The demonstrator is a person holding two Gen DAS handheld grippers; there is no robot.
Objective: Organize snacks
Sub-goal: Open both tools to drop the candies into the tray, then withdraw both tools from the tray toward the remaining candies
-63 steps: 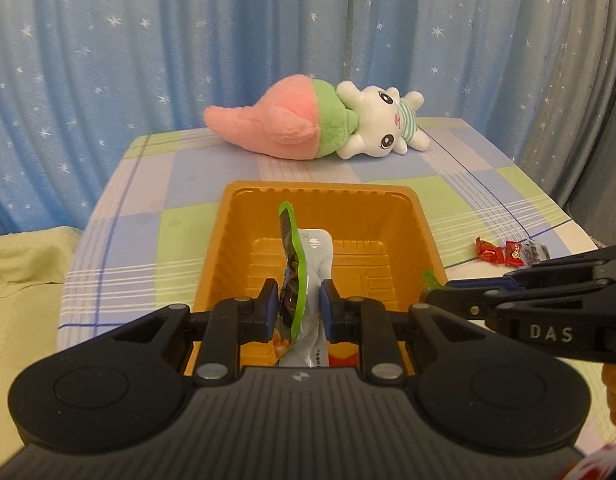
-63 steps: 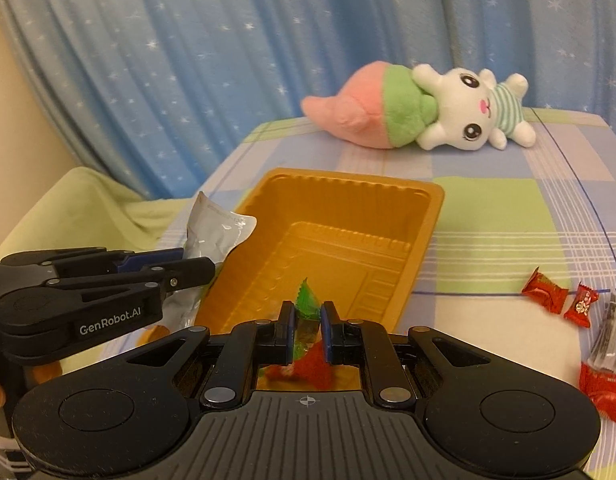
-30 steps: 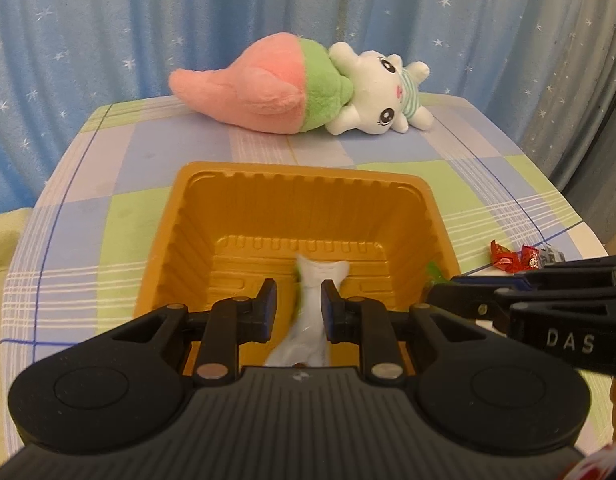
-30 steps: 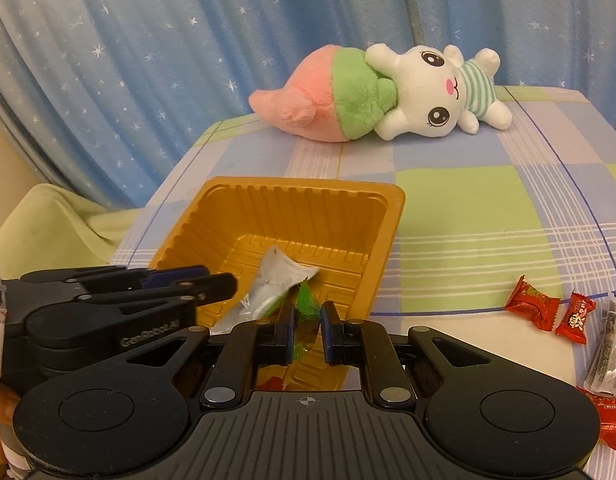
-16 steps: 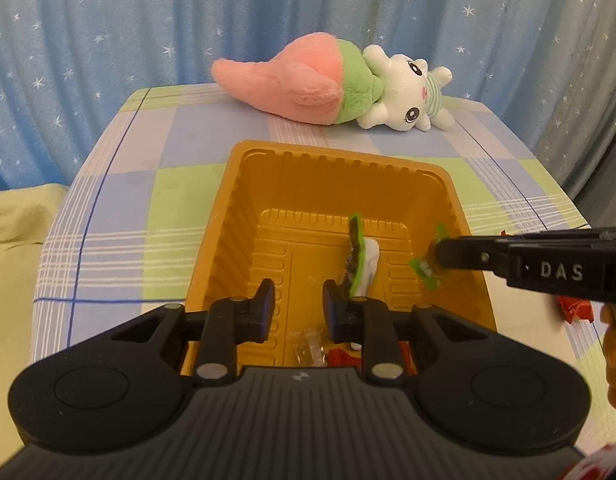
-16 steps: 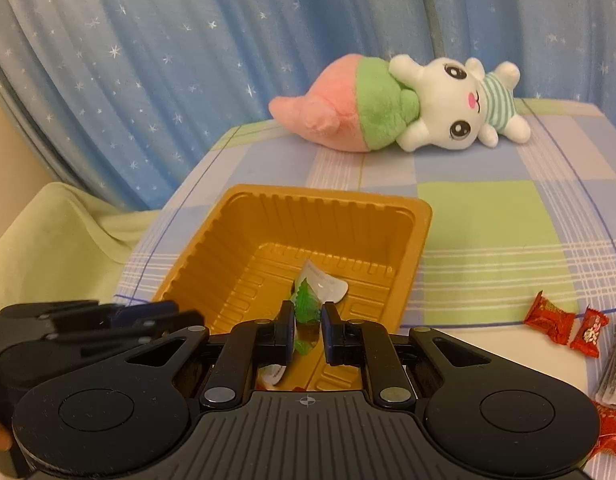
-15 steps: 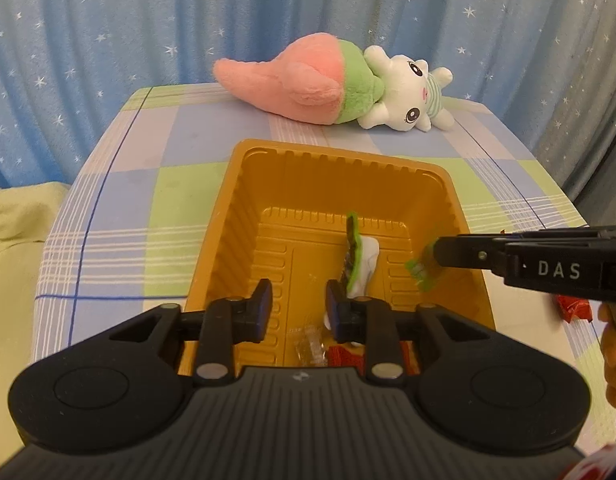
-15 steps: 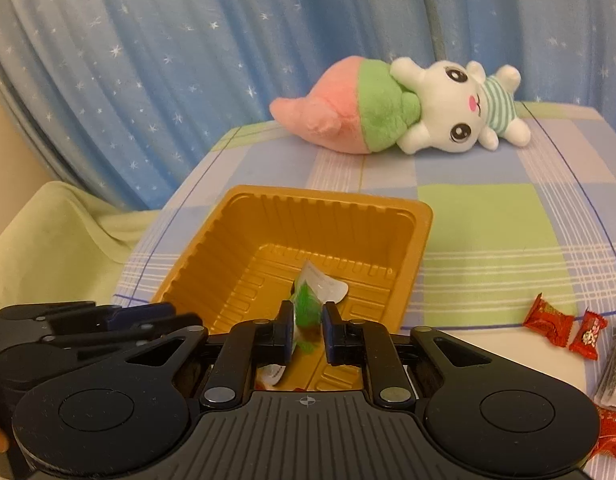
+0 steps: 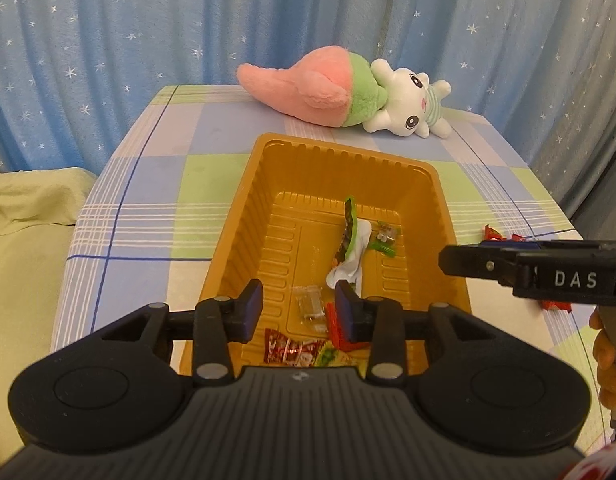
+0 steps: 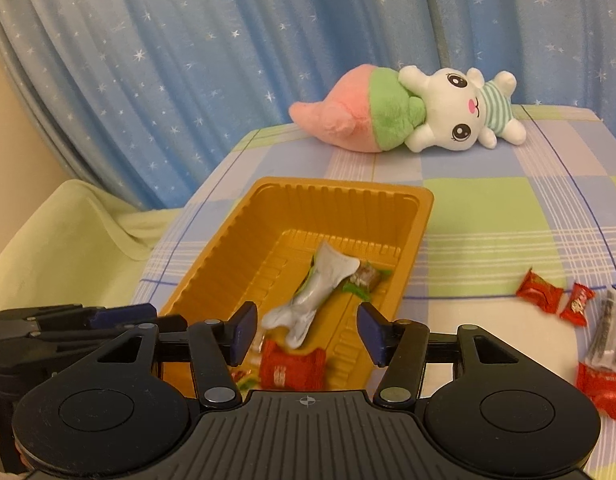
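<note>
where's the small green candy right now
In the orange tray, toward its far right corner, the green candy lies beside the silver packet.

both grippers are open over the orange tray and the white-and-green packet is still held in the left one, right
Not quite: the left gripper is open and empty. The white-and-green packet lies loose in the orange tray, as the left wrist view shows. The right gripper is open too.

Both wrist views look forward and down from the near edge toward the far curtain. The left one sits close over the orange tray (image 9: 243, 216), the right one (image 10: 422, 204) just beside; both share tray and plush toy (image 9: 340, 92) (image 10: 408, 120).
</note>
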